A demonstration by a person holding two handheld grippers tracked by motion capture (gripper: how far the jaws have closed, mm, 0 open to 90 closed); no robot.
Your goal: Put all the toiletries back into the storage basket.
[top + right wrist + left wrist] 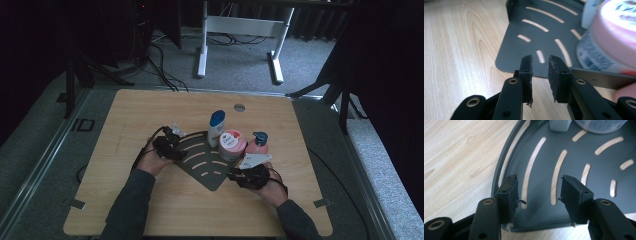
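Note:
A dark grey slotted fan-shaped tray (202,167) lies flat on the middle of the wooden table. On its far part stand a white bottle with a blue cap (216,128) and a pink-lidded jar (232,144). My left gripper (168,143) is at the tray's left edge. In the left gripper view it (537,192) stands open wide over the tray (579,172) near its rim, with nothing held. My right gripper (246,178) is at the tray's near right edge. Its jaws (540,62) are open only a narrow gap, just short of the tray (534,30), beside the jar (609,42).
A pink pump bottle with a teal head (258,143) stands right of the jar. A round cable hole (239,107) sits near the table's far edge. A white desk frame (240,30) and black stand legs (345,95) are on the floor beyond.

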